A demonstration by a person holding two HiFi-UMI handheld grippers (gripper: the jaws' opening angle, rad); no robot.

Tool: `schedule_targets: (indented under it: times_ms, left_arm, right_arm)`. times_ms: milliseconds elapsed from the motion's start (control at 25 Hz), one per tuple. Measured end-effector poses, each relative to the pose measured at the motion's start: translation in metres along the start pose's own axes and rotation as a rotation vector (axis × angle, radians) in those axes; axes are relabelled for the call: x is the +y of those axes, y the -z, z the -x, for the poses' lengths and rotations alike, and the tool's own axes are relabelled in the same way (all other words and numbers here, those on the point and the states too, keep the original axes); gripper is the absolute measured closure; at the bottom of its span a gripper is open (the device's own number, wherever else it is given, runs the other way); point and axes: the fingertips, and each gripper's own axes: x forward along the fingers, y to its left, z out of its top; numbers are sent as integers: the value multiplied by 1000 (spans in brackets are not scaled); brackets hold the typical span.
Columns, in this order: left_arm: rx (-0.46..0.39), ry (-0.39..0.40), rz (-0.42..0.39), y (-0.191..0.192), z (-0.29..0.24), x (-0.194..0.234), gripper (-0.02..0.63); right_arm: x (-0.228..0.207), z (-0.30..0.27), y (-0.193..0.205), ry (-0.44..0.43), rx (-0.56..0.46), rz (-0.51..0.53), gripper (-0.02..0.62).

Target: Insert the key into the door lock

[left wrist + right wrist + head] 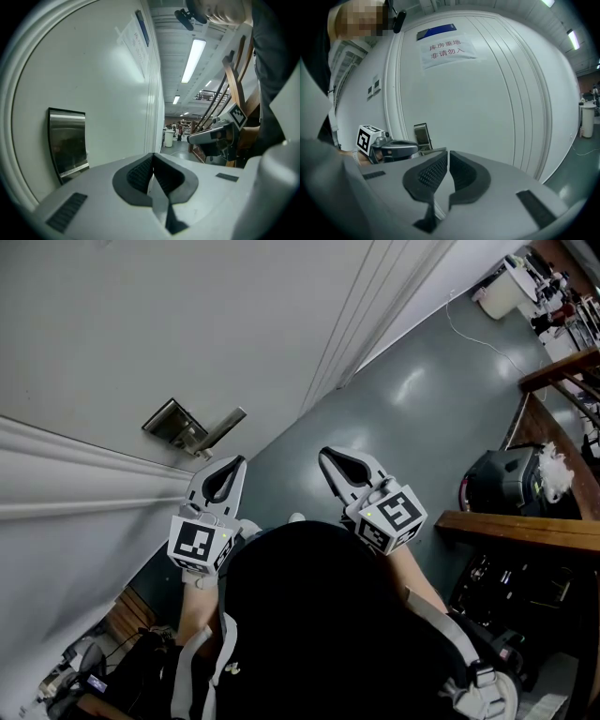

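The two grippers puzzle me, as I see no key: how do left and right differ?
The left gripper is close to the silver metal door handle; the right gripper is farther off. The left gripper's pads meet at the tips; the right gripper's leave a hairline slit. Both are white and hold nothing visible.

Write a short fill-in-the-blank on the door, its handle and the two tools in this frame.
1. The door is ____ in colour.
2. The tool nearer the handle is the ____ one.
3. The jaws of the left tool and of the right tool are both ____.
4. The sign is stuck to the door ____ the handle.

Missing words: white; left; shut; above.
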Motion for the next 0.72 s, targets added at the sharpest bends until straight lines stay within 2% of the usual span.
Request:
schedule_targets:
  times_ms: [720]
  left_arm:
    - [15, -11, 14, 7, 5, 7, 598]
  right_arm:
    - [3, -10, 4, -10, 2, -25, 569]
